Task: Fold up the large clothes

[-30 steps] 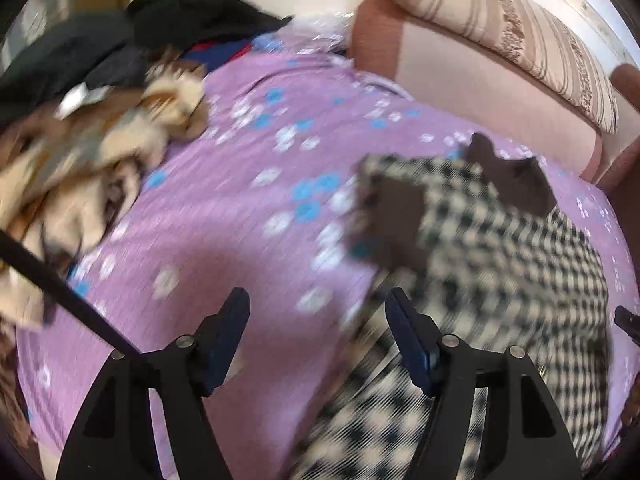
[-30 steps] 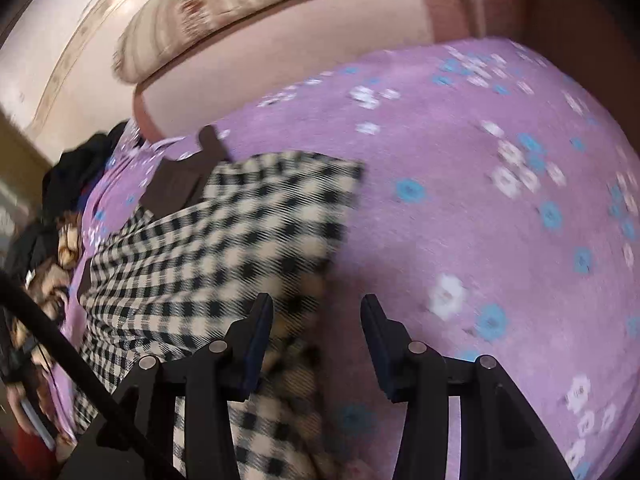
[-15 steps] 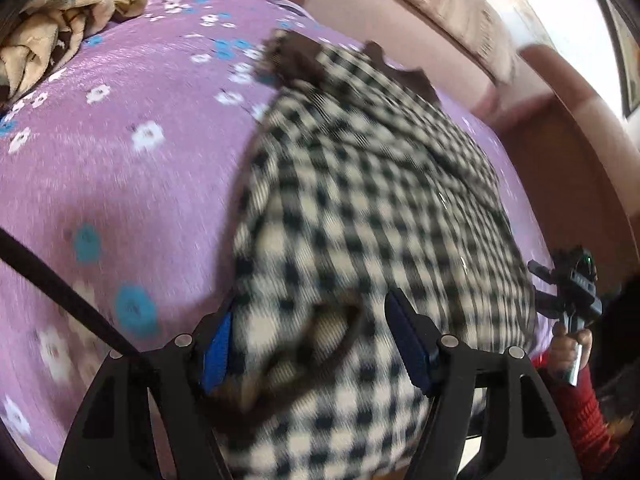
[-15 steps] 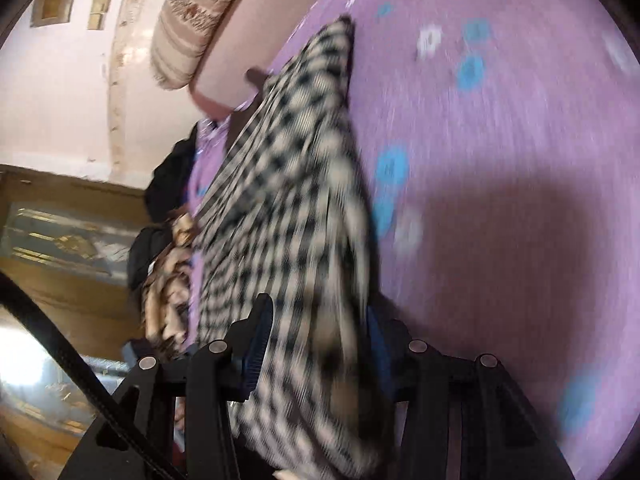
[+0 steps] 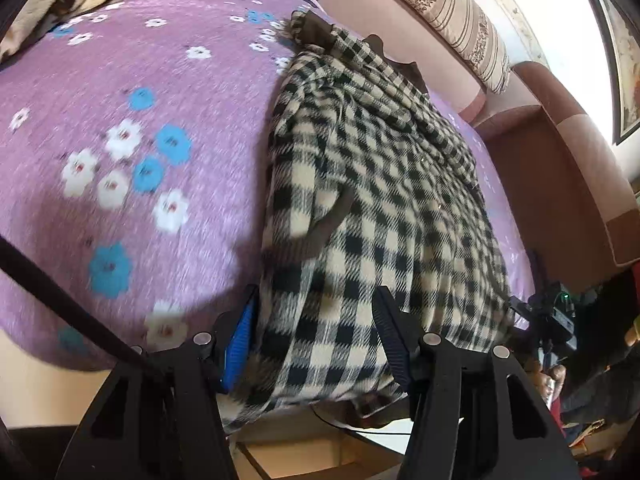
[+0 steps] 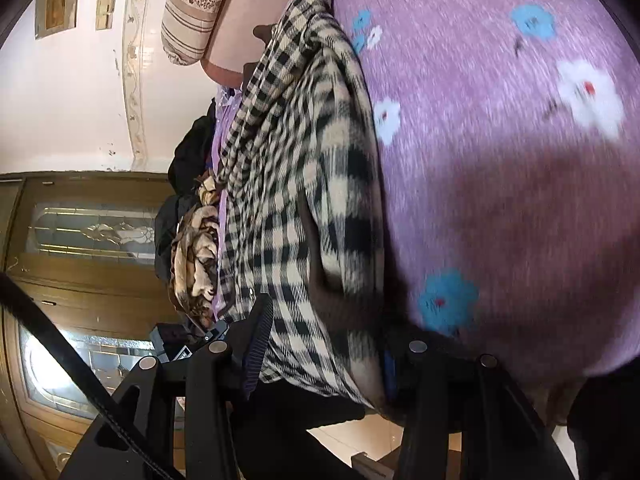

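Note:
A black-and-cream checked coat (image 5: 380, 160) with brown trim lies lengthwise on the purple flowered bedspread (image 5: 140, 120), its hem hanging over the near bed edge. My left gripper (image 5: 316, 300) straddles the hem's left corner. Its jaws are closing with the cloth between them, and the blue pad (image 5: 240, 344) sits beside the cloth's edge. In the right wrist view the same coat (image 6: 288, 160) runs up the bedspread (image 6: 500, 160). My right gripper (image 6: 324, 328) is open around the hem's other corner, one finger partly buried under cloth.
A tan patterned blanket (image 6: 196, 256) and dark clothes are heaped at the far end of the bed. A striped pillow (image 5: 452, 12) rests on the pink headboard. A cardboard box (image 5: 320, 452) stands on the floor below the bed edge. Wooden glazed doors (image 6: 80, 232) stand beyond.
Both grippers swept down to the near bed edge, from above the bedspread to the coat's hem. Cloth now lies between each pair of fingers. The left jaws have narrowed.

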Motion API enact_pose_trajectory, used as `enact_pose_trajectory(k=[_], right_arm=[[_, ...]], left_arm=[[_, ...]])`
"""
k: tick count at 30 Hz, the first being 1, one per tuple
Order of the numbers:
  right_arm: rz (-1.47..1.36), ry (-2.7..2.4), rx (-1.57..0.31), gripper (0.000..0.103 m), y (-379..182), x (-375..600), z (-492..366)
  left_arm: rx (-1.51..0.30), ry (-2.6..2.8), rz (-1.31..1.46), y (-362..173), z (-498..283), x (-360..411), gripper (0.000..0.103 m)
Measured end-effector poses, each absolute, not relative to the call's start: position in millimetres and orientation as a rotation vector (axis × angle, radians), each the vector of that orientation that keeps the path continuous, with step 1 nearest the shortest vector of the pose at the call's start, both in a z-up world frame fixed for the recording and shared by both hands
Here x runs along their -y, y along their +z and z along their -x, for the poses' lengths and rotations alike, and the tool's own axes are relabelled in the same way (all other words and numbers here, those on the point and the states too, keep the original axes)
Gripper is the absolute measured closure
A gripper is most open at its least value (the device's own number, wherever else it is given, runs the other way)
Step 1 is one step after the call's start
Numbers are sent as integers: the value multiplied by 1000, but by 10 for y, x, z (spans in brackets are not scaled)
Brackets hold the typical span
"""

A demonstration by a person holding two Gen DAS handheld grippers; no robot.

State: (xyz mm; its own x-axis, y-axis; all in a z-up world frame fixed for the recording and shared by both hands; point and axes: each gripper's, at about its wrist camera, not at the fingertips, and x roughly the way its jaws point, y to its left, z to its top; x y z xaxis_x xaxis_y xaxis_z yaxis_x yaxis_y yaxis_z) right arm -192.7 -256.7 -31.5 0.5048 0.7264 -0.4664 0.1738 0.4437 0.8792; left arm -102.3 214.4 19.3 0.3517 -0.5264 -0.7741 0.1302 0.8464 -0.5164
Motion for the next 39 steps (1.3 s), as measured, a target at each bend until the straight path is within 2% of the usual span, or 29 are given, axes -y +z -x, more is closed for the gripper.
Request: enact_pose_trajectory(k=[23,27,32,34,36,39], right_arm=[[-924,421,-1089,52,-391,2129,2205],[-896,443,-1093,52,-377,2091,2203],[-870,444,-1096,52,-339,1995,2158],[-870,439,-1099,52,-345,2000,2159],[-863,438,-1098,52,-336,1983,2164],[-852,434,-1098,52,-335,1990,2172]], left_arm=[[-1091,-345,311,157,1344,-1956,44],[-1092,-340,292,151,1387,-1961,53],[-1092,-341,311,134,1425,-2002,53],[-1089,-341,311,130,1435,-1984,46],[-1091,-357,301,134,1439,-1925,32],[-1093,-351,233,136,1503,-1780,28]])
